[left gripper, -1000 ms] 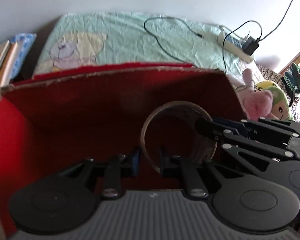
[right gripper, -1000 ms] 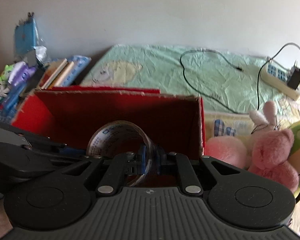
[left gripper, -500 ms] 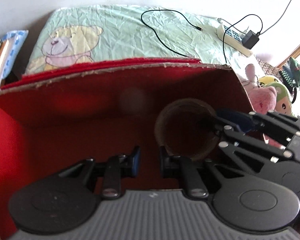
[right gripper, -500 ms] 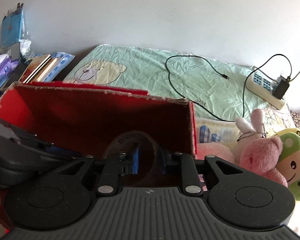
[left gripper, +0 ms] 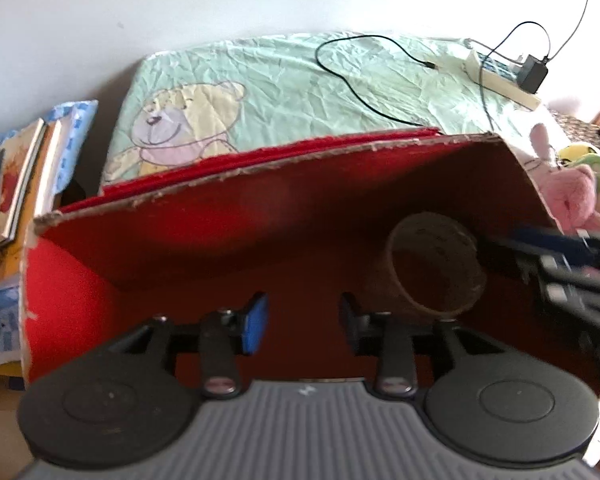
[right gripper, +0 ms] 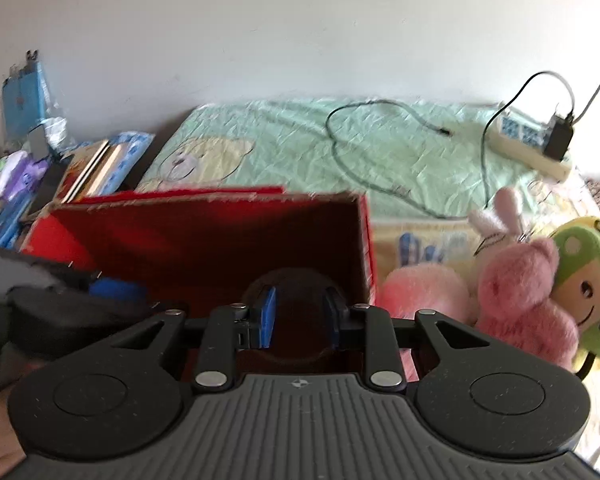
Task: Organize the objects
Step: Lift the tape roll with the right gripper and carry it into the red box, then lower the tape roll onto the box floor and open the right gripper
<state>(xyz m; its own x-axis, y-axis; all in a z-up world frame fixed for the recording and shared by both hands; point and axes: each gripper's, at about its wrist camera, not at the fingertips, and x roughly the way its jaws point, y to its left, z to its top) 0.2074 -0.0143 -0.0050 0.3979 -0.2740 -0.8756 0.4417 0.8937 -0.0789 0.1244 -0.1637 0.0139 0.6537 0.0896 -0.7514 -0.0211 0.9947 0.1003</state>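
Where it lies in the red box [left gripper: 100, 280], brown tape roll [left gripper: 434, 268], hollow, shadowed.

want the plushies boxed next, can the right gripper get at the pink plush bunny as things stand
Probably yes. The right gripper is open, over the tape roll in the red box. The pink plush bunny lies uncovered just outside the box wall, nothing between.

Tape roll [left gripper: 434, 264] in red box [left gripper: 220, 240].
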